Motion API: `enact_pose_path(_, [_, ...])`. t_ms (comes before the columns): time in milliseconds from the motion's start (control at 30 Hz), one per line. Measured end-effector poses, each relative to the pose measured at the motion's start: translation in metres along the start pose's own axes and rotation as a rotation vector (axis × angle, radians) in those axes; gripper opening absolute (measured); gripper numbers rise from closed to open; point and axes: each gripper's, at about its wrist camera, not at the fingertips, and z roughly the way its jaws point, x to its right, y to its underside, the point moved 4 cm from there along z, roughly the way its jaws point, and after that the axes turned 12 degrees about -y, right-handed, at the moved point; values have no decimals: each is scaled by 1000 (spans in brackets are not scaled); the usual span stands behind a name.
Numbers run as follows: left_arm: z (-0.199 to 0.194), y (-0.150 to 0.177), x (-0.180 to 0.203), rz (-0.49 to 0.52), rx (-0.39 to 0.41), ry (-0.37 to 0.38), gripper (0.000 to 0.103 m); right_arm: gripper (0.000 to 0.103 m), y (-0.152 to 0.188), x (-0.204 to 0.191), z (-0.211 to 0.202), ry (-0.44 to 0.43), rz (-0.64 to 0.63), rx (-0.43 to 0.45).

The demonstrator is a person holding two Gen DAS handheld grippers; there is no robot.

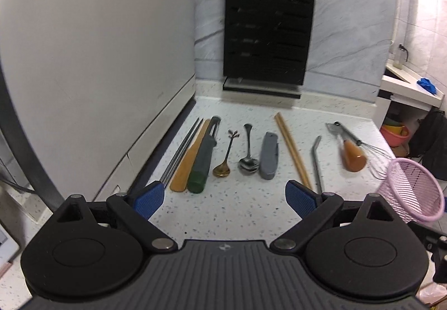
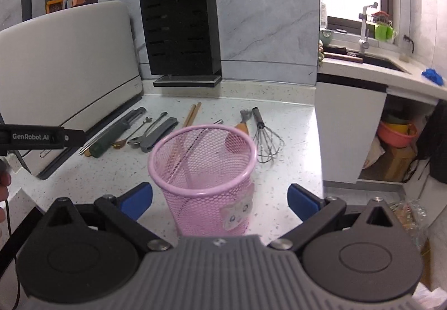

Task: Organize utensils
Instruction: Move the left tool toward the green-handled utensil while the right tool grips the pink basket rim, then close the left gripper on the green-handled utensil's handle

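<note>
1. The utensils lie in a loose row across the middle of the bench (image 1: 229,215), nearly all with their long axes running from the front edge toward the back wall: thin metal chopsticks (image 1: 183,150) nearest the white appliance (image 1: 92,64), then a wooden spatula (image 1: 188,159), a green-handled peeler (image 1: 204,159), a gold spoon (image 1: 223,161), a steel spoon (image 1: 248,153), a grey folding tool (image 1: 268,156), wooden chopsticks (image 1: 292,149), a bent metal straw (image 1: 317,161), a brown-handled opener (image 1: 350,150) and a whisk (image 2: 265,142).

2. The pink mesh cup (image 2: 204,170) stands upright near the front edge, empty as far as the mesh shows.

3. The right gripper (image 2: 220,198) has its blue pads spread wide on either side of the cup, neither touching it. The cup sits straight ahead between them, so I judge a squeeze here would catch it.

4. The left gripper (image 1: 225,198) is likewise spread and holds nothing. The spoons and folding tool lie directly ahead of it, lengthwise along its line of sight; this hand is the nearer one for the left half of the row.

5. Hard to read: the left view is blurred, the cup is cut off at its right edge there, and in the right view the mesh veils the wooden chopsticks and straw behind it. The black knife block (image 2: 181,27) at the back edge has its contents cropped.
</note>
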Motion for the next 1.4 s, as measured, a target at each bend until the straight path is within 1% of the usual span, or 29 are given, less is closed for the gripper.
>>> enact_pose_path(67, [8, 2, -1, -16, -16, 9, 103, 101, 0, 1, 14, 9, -15, -10])
enact_pose_path(167, [17, 4, -1, -28, -25, 11, 103, 101, 1, 2, 31, -8, -14, -26])
enact_pose_path(333, [26, 5, -2, -27, -32, -7, 103, 100, 1, 4, 45, -44, 2, -21])
enact_pose_path(400, [30, 5, -3, -21, -35, -24, 103, 96, 0, 4, 46, -51, 5, -10])
enact_pose_path(433, [32, 4, -3, -19, -31, -31, 103, 86, 1, 5, 46, -49, 2, -4])
enact_pose_path(467, [34, 4, -4, -17, -31, -35, 103, 82, 1, 5, 46, -53, 0, 1])
enact_pose_path(600, [43, 4, -3, -6, -27, -29, 103, 81, 3, 6, 45, -68, -16, 14])
enact_pose_path(667, [47, 3, -1, 0, -2, -14, 103, 81, 3, 6, 44, -69, -20, 18])
enact_pose_path(733, [51, 4, 3, 12, 31, -17, 102, 81, 3, 5, 45, -66, -29, 16])
enact_pose_path(767, [52, 4, 5, 25, 48, -27, 87, 81, 3, 5, 45, -67, -29, 17])
enact_pose_path(800, [54, 3, 7, 42, 63, -39, 75, 81, 3, 5, 45, -68, -28, 17])
enact_pose_path(900, [63, 1, 14, 82, 83, -70, 74, 81, 4, 5, 45, -70, -30, 17])
enact_pose_path(1000, [77, -3, 15, 53, 57, -80, 73, 81, 4, 6, 45, -74, -30, 14])
enact_pose_path(1133, [94, -4, 16, 29, 24, -80, 67, 81, 4, 6, 45, -76, -29, 14])
enact_pose_path(1233, [98, -5, 16, 22, 20, -110, 42, 81, 3, 6, 45, -81, -27, 11])
enact_pose_path(1267, [97, -4, 15, 26, 20, -127, 30, 82, 3, 7, 45, -87, -22, 12])
enact_pose_path(1400, [88, 2, 15, 56, 15, -120, 27, 82, 3, 10, 45, -100, -8, 15])
